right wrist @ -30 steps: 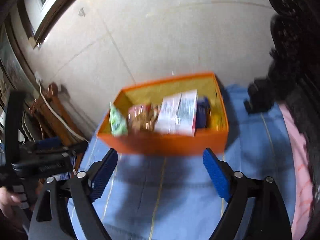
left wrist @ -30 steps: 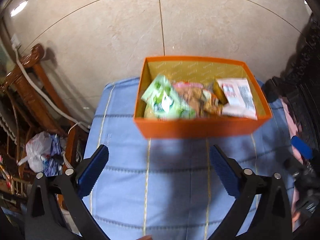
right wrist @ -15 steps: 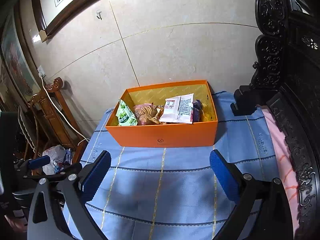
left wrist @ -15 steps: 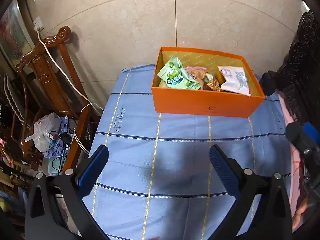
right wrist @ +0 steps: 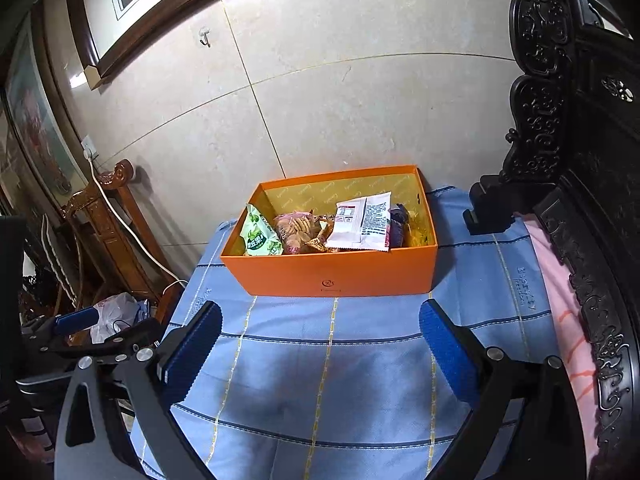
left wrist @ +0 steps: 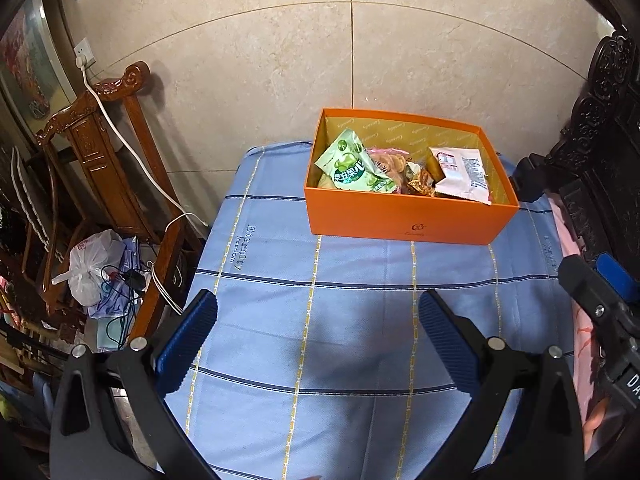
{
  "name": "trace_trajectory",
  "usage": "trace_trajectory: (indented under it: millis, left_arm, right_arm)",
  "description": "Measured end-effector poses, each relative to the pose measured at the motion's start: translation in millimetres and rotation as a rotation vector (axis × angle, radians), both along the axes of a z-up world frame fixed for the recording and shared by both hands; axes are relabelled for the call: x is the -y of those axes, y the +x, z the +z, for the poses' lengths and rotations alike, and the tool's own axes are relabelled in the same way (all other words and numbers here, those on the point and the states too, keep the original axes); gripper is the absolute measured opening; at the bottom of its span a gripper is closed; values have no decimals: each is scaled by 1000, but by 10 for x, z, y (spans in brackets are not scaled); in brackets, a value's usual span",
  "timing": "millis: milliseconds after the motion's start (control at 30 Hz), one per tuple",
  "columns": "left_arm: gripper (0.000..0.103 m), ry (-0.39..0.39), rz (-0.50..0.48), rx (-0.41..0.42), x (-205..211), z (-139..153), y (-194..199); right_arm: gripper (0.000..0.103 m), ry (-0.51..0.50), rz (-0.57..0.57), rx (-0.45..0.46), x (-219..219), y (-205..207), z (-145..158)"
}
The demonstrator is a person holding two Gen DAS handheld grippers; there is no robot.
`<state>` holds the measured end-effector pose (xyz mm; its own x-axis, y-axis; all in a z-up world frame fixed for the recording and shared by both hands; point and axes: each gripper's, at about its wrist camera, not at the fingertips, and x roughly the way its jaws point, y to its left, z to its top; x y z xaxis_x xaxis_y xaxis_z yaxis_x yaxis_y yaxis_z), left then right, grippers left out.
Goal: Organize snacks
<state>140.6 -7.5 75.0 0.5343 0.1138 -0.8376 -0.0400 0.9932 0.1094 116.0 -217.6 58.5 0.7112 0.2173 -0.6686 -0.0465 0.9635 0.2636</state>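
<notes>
Both tongs have drawn back and up from the orange box (left wrist: 408,216), which now sits farther off on the blue checked cloth (left wrist: 340,300) over the counter. Left tongs (left wrist: 318,320) and right tongs (right wrist: 320,332) stand spread and empty. Snack packets (right wrist: 320,228), green pouch (left wrist: 352,168) included, lie inside; packing looks finished, so next comes only a check.

Green snack packet (left wrist: 352,168) reads 果滋果, I think; the blur makes it uncertain. Orange box (left wrist: 404,220) front logo, white packet (right wrist: 362,222) print and cloth (left wrist: 320,320) lettering: too small.
</notes>
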Motion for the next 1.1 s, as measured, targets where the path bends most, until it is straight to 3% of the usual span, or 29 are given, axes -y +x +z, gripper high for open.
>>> trace_trajectory:
  millis: [1100]
  left_arm:
    - [99, -30, -3, -5, 25, 24, 35]
  right_arm:
    - [99, 4, -13, -10, 52, 15, -26]
